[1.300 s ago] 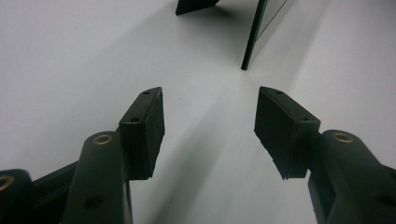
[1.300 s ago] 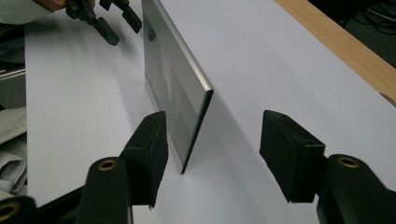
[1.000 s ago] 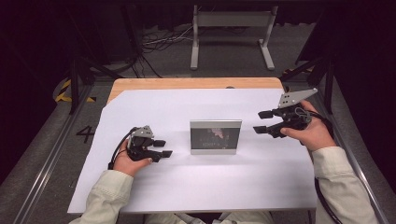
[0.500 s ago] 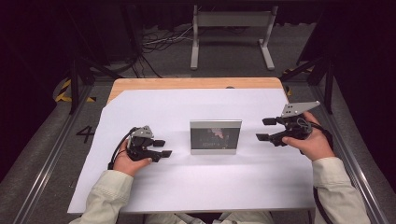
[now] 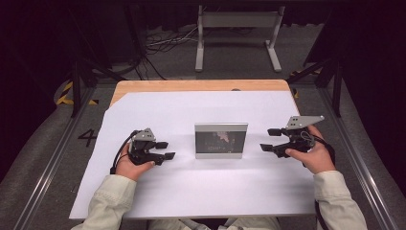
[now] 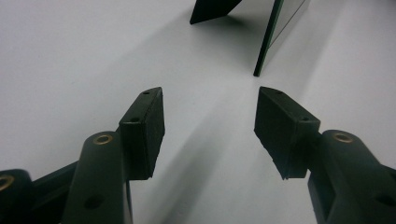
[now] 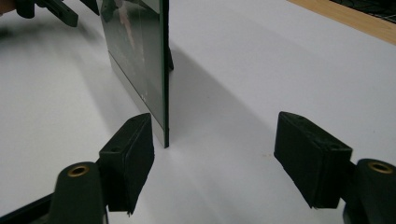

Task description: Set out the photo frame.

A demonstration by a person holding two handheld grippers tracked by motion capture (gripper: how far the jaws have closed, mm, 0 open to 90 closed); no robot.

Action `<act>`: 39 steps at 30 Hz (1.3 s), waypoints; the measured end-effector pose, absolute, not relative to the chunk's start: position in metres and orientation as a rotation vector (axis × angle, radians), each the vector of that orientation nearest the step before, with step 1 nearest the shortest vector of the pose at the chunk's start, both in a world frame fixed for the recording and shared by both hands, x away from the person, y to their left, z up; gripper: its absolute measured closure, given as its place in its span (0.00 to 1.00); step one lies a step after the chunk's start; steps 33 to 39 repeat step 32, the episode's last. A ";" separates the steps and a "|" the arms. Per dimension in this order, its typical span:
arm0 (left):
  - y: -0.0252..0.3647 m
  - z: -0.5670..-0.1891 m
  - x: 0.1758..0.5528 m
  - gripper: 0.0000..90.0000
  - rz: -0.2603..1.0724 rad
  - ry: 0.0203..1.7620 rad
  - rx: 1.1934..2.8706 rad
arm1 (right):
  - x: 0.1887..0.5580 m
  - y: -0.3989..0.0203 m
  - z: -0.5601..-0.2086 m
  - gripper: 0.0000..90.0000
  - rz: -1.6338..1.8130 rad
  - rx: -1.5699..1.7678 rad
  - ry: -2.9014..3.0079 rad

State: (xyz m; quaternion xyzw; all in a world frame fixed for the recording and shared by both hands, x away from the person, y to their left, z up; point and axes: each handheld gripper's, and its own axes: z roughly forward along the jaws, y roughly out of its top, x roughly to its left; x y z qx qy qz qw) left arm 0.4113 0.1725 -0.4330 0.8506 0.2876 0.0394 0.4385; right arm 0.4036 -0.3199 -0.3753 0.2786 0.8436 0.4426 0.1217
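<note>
A small picture frame (image 5: pixel 220 140) with a silver border stands upright in the middle of the white sheet (image 5: pixel 201 105). My left gripper (image 5: pixel 167 150) rests on the sheet to the frame's left, open and empty, pointing at it. In the left gripper view its jaws (image 6: pixel 210 93) stand wide, with the frame's edge (image 6: pixel 268 42) farther ahead. My right gripper (image 5: pixel 266 139) sits low to the frame's right, open. Its jaws (image 7: pixel 215 121) have just been opening and hold nothing. The frame (image 7: pixel 135 46) is seen edge-on just ahead of them, close to the left pad (image 7: pixel 135 144).
The sheet covers a wooden table whose bare strip (image 5: pixel 201 85) shows at the far edge. Beyond it stand a metal stand (image 5: pixel 237 33) and floor cables (image 5: pixel 163 43). Rails run along both sides of the table. The left gripper (image 7: pixel 60 11) shows behind the frame.
The right gripper has come down toward the sheet beside the frame, and its jaws stand a little wider. The left gripper and the frame have not moved.
</note>
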 end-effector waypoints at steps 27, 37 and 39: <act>0.170 -0.438 0.415 0.47 0.082 0.719 2.134 | 0.403 -0.321 -0.421 0.29 1.224 0.980 2.437; 0.171 -0.438 0.415 0.46 0.067 0.727 2.129 | 0.403 -0.321 -0.421 0.29 1.224 0.983 2.432; 0.171 -0.438 0.415 0.46 0.067 0.727 2.129 | 0.403 -0.321 -0.421 0.29 1.224 0.983 2.432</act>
